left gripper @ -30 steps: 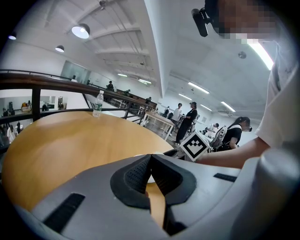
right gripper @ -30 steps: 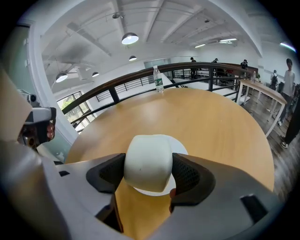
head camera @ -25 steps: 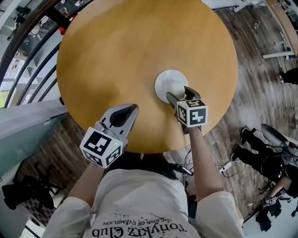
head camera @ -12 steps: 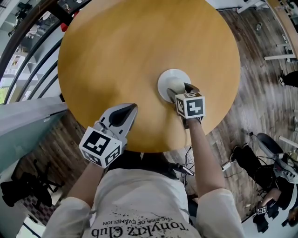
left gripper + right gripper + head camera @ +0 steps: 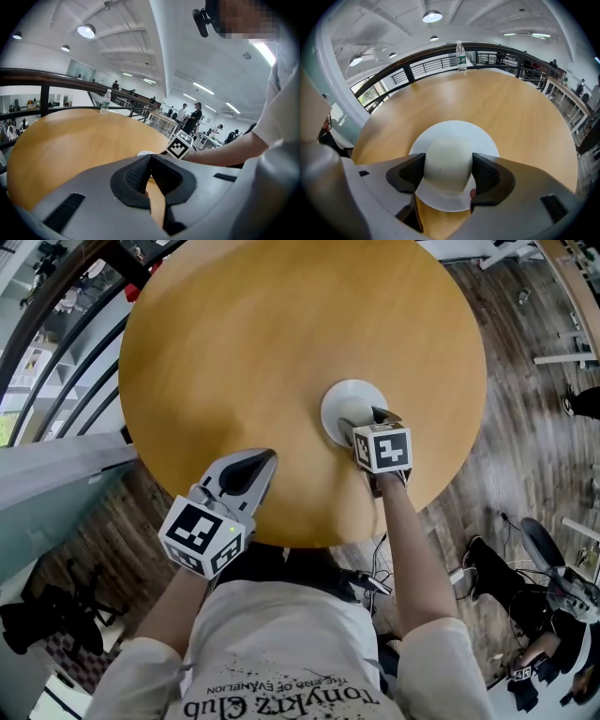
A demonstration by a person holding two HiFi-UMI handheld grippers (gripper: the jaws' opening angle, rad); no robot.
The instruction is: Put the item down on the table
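A white item (image 5: 349, 401) with a wide round brim and a domed middle (image 5: 448, 159) stands over the round wooden table (image 5: 281, 334), right of centre. My right gripper (image 5: 364, 423) is shut on the dome, one pad (image 5: 411, 172) on each side. Whether the brim rests on the wood or hangs just above it, I cannot tell. My left gripper (image 5: 251, 470) hovers at the table's near edge, shut with nothing in it (image 5: 150, 174). In the left gripper view the white brim (image 5: 144, 153) peeks out beside the right gripper's marker cube (image 5: 179, 146).
A plastic water bottle (image 5: 461, 57) stands at the table's far edge by a dark railing (image 5: 417, 63). Wooden floor, cables and bags (image 5: 506, 568) lie to the right of the table. Other people and tables (image 5: 192, 119) stand in the background.
My right gripper and the white item have shifted slightly farther onto the table. The left gripper has stayed in place.
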